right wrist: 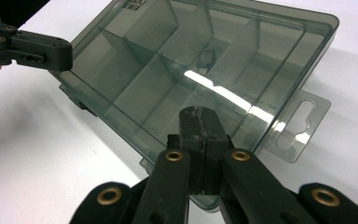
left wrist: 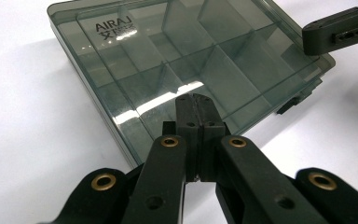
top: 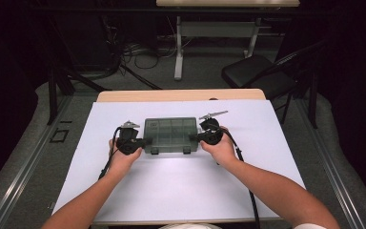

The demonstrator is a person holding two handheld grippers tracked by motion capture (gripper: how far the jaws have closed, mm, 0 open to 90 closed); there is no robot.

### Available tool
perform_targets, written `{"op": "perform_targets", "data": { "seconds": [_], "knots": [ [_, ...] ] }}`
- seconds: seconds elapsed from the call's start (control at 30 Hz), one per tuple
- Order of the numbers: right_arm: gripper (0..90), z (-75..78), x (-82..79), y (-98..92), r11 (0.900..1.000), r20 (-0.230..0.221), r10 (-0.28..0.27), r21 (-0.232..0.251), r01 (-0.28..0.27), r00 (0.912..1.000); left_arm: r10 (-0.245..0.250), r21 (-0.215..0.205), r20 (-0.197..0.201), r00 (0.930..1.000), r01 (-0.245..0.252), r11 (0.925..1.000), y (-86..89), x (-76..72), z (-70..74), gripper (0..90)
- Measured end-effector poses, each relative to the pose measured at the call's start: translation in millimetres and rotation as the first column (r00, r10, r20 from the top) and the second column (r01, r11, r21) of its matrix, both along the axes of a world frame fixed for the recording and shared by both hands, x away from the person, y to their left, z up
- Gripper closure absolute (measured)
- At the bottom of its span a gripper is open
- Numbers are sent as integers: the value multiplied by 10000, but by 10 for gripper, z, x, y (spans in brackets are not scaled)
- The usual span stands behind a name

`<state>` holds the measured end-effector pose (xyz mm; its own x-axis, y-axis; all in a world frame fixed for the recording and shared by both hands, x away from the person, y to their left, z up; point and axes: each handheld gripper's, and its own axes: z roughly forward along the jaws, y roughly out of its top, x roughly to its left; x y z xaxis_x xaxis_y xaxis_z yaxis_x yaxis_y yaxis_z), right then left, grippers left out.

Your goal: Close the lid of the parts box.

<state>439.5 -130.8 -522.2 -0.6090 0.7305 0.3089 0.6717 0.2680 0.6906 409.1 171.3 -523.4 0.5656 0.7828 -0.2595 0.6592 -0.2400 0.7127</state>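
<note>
You are pressing both the left gripper [left wrist: 196, 99] and right gripper [right wrist: 198, 112], jaws pressed together, against the smoky compartment box [top: 170, 134], centre frame; its lid is reading "AIRAJ" [left wrist: 114, 24].

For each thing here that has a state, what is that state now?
Compartment box: lid closed, lying flat on the white table.
Left gripper: jaws shut, empty, tips over the box's edge.
Right gripper: jaws shut, empty, tips over the opposite edge.
</note>
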Motion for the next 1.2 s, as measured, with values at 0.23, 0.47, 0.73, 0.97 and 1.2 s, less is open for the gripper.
{"op": "perform_targets", "data": {
  "seconds": [0.23, 0.47, 0.73, 0.97, 1.2],
  "knots": [
    [900, -8, -8, -1, 9999, 63, -75, 75, 74, 10000, -11, 72, 135, 9999, 10, 10000, -10, -8, -5, 900],
    [900, -16, -1, -11, 9998, 18, -55, 203, 54, 10000, -94, -50, 116, 9999, 94, 9999, -2, 9, -15, 900],
    [900, -15, -13, 6, 9998, 220, -138, 118, 135, 9997, -67, -16, 194, 9998, 68, 10000, -13, 2, -16, 900],
    [778, 40, -75, 1, 9998, 950, -163, -126, 176, 9953, -28, -21, 144, 9999, 28, 10000, 0, -12, 5, 813],
    [578, 82, -347, -114, 9991, 2032, -418, 51, 416, 9782, 165, -306, 321, 9993, -156, 9994, 109, -56, 61, 521]
  ]
}}
